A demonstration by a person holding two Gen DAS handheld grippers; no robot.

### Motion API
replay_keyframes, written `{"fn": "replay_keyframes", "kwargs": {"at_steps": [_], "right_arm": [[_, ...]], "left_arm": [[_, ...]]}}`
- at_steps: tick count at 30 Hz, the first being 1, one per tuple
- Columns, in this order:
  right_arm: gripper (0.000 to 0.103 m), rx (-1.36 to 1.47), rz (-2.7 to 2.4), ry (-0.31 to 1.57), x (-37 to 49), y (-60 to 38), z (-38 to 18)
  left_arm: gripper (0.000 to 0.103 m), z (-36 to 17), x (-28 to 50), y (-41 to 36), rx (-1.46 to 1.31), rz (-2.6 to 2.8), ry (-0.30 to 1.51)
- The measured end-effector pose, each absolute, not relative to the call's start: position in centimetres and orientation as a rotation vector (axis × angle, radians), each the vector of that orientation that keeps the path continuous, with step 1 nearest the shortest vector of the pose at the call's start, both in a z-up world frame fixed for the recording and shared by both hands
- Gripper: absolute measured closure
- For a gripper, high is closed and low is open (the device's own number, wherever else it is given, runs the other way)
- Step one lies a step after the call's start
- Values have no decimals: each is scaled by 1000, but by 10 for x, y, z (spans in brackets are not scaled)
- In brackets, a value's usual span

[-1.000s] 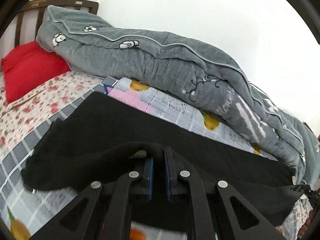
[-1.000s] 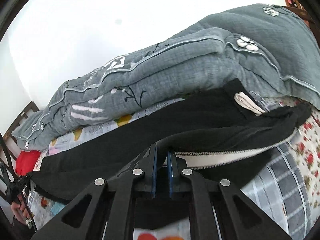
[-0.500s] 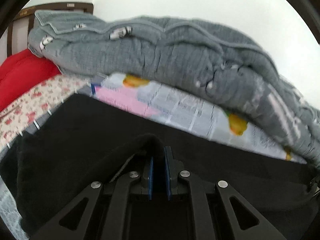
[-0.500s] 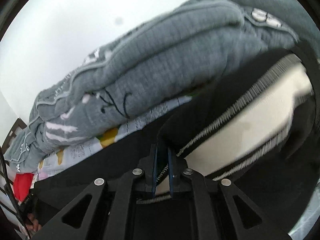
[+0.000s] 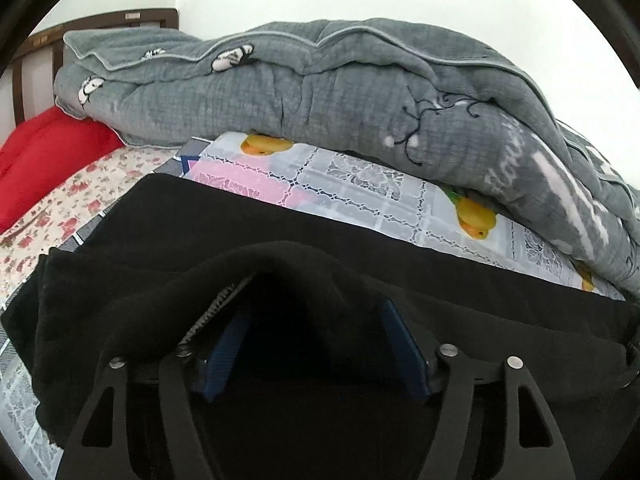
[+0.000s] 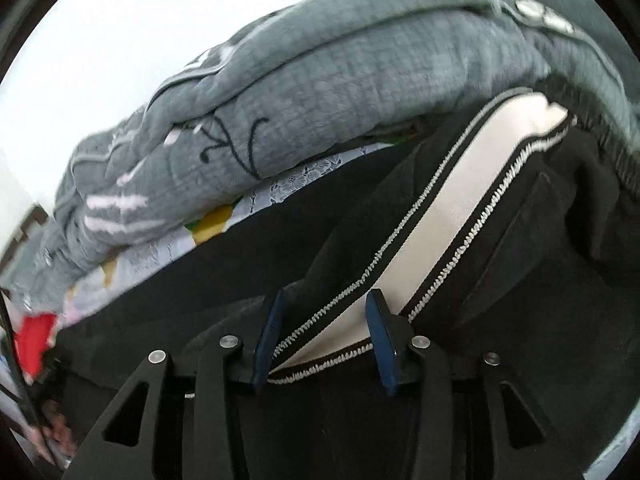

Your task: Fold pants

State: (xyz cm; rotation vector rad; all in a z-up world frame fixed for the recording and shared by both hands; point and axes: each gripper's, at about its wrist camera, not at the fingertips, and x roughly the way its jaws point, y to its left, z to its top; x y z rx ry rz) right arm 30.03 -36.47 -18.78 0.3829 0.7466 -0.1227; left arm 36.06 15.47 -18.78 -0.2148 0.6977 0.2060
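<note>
Black pants (image 5: 248, 240) lie folded lengthwise across a patterned sheet on the bed. In the left wrist view my left gripper (image 5: 316, 340) is open, its blue pads apart, with a hump of black fabric draped loosely over and between the fingers. In the right wrist view my right gripper (image 6: 326, 320) is open over the pants (image 6: 520, 280) near a white stripe with zigzag stitching (image 6: 452, 216), which runs between the two pads. Neither gripper pinches the cloth.
A bunched grey quilt (image 5: 320, 92) lies along the far side against the white wall and shows in the right wrist view (image 6: 320, 80). A red pillow (image 5: 44, 160) and wooden headboard (image 5: 100, 24) are at the left. A fruit-print sheet (image 5: 360, 188) lies beneath the pants.
Both grippers were shut on the pants' edge and carried it toward the quilt. Now both have opened and the fabric rests loose on the lower layer.
</note>
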Motion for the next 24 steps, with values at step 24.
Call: {"fn": "replay_keyframes", "kwargs": {"at_steps": [24], "right_arm": [[52, 294, -161, 732, 300, -350, -189]], "left_arm": [[34, -180, 350, 148, -179, 220, 648]]}}
